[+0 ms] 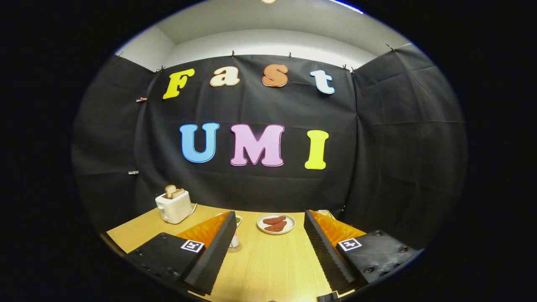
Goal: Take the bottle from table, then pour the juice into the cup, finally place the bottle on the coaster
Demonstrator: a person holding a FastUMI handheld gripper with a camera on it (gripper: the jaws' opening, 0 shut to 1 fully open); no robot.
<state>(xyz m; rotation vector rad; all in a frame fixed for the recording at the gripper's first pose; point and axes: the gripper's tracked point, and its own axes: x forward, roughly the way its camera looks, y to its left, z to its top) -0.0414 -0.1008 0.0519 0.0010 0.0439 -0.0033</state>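
**Jaws wide, task vessel half-hidden behind the left finger**

The hand-held gripper was held low over the bench, empty, its fingers spread well apart and nothing between them. Straight ahead, beyond the fingertips, lay a plate with two brown pieces of food. A toaster with toast up stood far left.

A small upright vessel, green at the top, stood just behind the left finger, which covered most of it. It seemed to rest on a round flat base, possibly the coaster. Whether it was the bottle or the cup could not be told. A pale object peeked past the right fingertip, too hidden to name.

Judgement: this fitted either a bottle waiting to be picked up or one already set down on its coaster with the gripper clear.

Any approach to that vessel would need:
- a swing left to centre it between the fingers, since it sat outside the gap
- jaws kept wide and level
- the left finger kept from clipping it, as a narrow upright vessel would tip easily
- the plate kept clear
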